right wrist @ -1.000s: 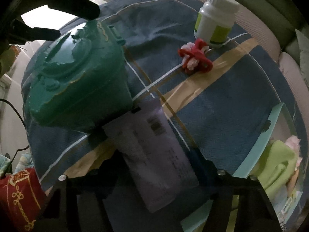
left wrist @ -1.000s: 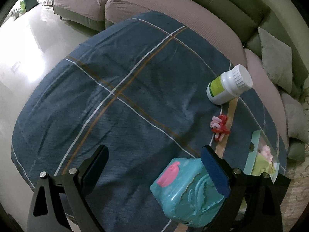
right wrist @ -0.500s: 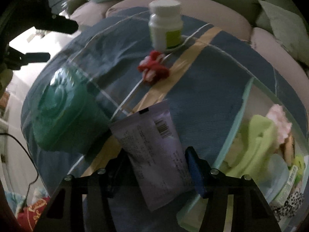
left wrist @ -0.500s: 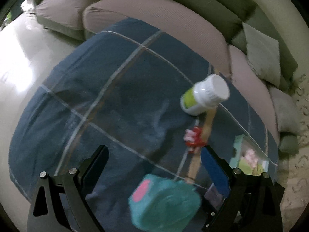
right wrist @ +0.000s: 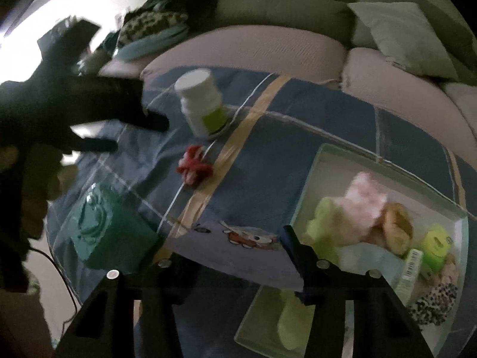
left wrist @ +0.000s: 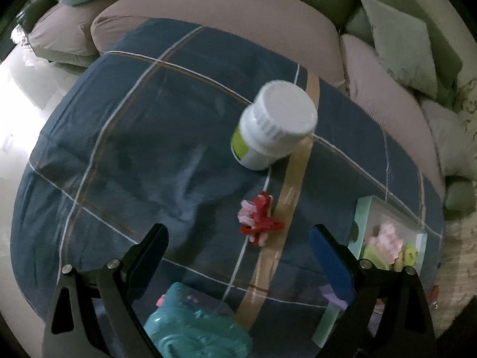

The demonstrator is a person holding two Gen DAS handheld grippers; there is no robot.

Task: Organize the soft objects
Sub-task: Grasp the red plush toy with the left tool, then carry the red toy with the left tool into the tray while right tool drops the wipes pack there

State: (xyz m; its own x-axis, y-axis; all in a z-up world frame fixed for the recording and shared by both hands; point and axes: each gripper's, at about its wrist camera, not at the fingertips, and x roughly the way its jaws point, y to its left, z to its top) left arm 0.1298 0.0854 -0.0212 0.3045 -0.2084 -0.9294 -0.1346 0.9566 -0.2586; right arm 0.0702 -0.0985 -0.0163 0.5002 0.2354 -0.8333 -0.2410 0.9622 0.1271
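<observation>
Roughly mid-cloth on the blue plaid blanket (left wrist: 149,149), landmark = white pill bottle (left wrist: 272,125), upright, green label, white ribbed cap. Just in front of bottle, apart from it: red-and-pink fuzzy soft toy (left wrist: 258,219), lying against the tan stripe (left wrist: 293,179). Small, tufted, red limbs with a pale pink patch; blurred in the right wrist view (right wrist: 193,168).

Further toward camera from bottle, past the toy: teal plastic box (left wrist: 190,328) with embossed lid and pink spot, low in left view between the finger bases, not touched. Same box in the right view (right wrist: 107,232), left of bottle line.

Right of bottle and nearer: clear bin with mint rim (right wrist: 310,185) on the blanket. Holds soft stuff: pink plush (right wrist: 365,197), lime-green cloth (right wrist: 322,223), tan plush (right wrist: 396,229), leopard-print fabric (right wrist: 435,301), a lime tape roll (right wrist: 436,243). Bin also at right edge of the left view (left wrist: 360,217).

Behind bottle: pinkish sofa cushions (left wrist: 238,21), grey-green pillow (left wrist: 402,41).

Left gripper (left wrist: 238,250): jaws spread wide, nothing between them, above blanket near the toy. Seen from the right view as a dark blurred shape (right wrist: 89,113) left of bottle, partly blocking that side of the blanket.

Right gripper (right wrist: 229,256): jaws clamped on a pale lilac packet (right wrist: 238,244) with cartoon print, held flat across the lower view, near bin rim, hiding blanket beneath.
</observation>
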